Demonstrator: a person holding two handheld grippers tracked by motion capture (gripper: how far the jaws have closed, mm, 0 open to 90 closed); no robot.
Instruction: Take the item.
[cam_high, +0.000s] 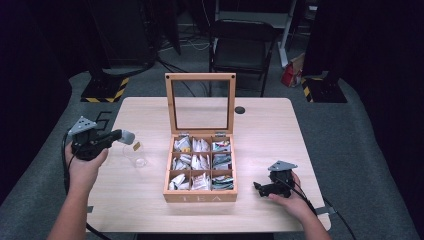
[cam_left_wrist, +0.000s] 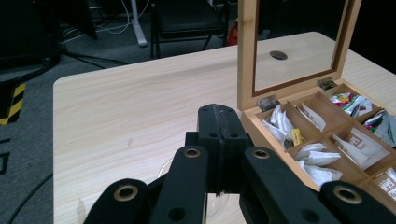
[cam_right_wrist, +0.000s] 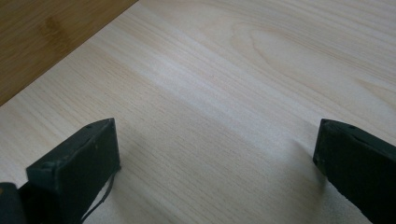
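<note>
Forearms come in from bottom of high view, each hand w/ a gripper. Left gripper (cam_high: 124, 135) is held above the table's (cam_high: 260, 125) left part; its jaws are pressed together, and I cannot tell if something thin is between them. A small yellow tag (cam_high: 136, 146) shows just beside its tip, over a clear glass cup (cam_high: 135, 156). My guess: a tea bag goes from the tea box (cam_high: 200, 195) into the cup, approx. midway, but the bag itself is not visible. Box stands in table centre, lid up, compartments full of bags, near the left gripper's right side. Right gripper (cam_high: 258, 187) rests low on the table, right of box, jaws wide apart, holding nothing.
</note>
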